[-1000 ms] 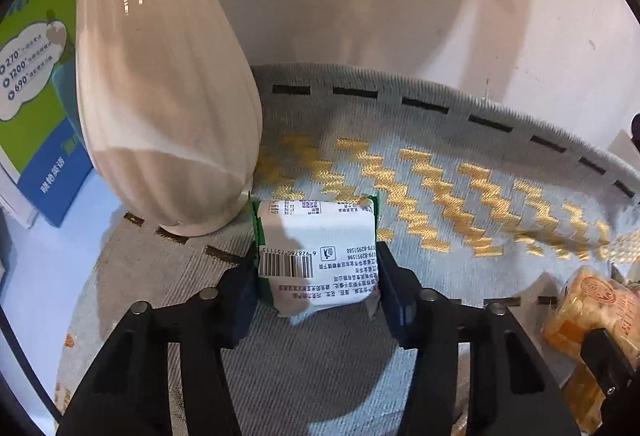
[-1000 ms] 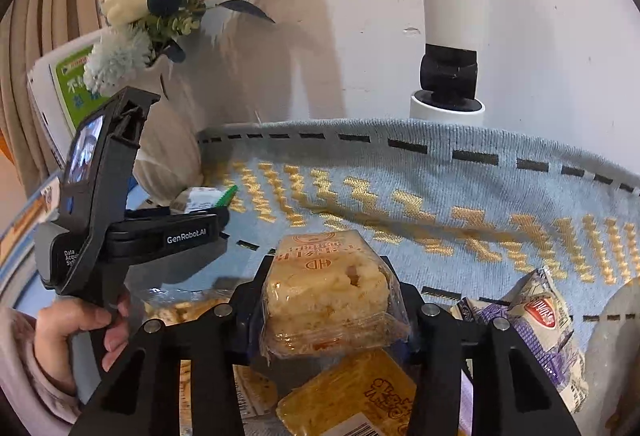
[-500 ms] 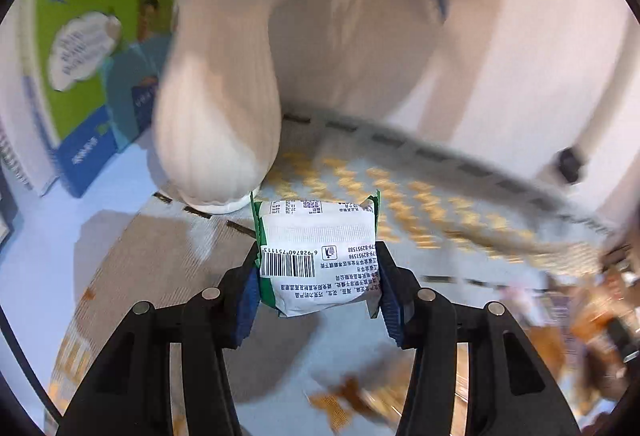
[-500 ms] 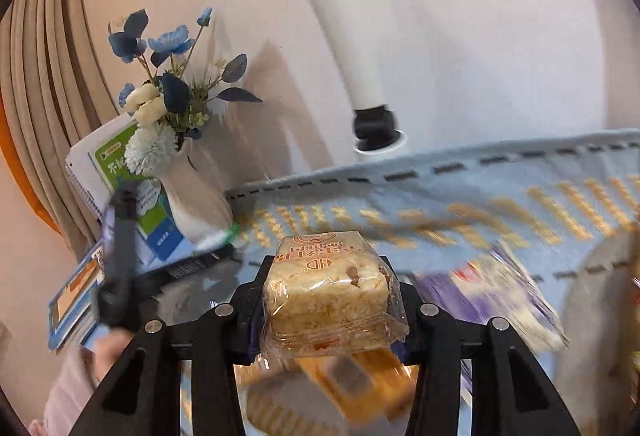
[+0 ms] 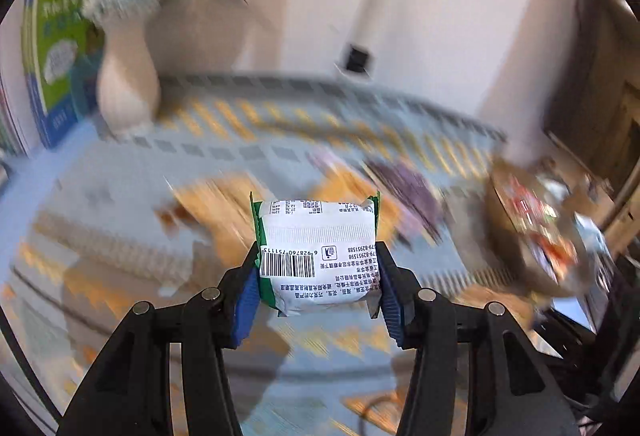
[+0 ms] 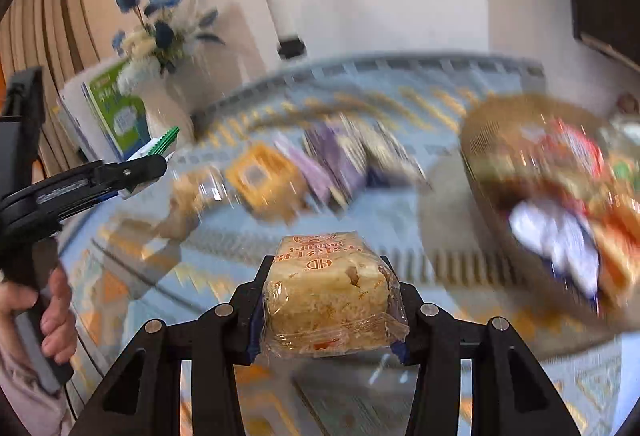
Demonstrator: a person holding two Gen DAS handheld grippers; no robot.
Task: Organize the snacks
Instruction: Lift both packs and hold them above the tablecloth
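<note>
The blue-grey woven cloth [image 6: 384, 220] with gold zigzags covered the table, all smeared by motion blur. Along its far edge stood the white vase [image 5: 126, 92] of blue flowers, left of centre. At the right edge sat the basket [image 6: 480, 172], heaped with bright packets. Loose purple and yellow snacks [image 6: 304, 164] lay mid-cloth, between vase and basket. Held clear above the cloth, the rice cake pack [image 6: 330, 294] was clamped in the right gripper [image 6: 326, 310], its jaws closed hard against both sides of the wrapper. The left gripper [image 5: 316, 286] was likewise pinched tight on the white-and-green packet [image 5: 316, 252], barcode facing up, sitting squarely between the blue pads [image 5: 245, 302].
</note>
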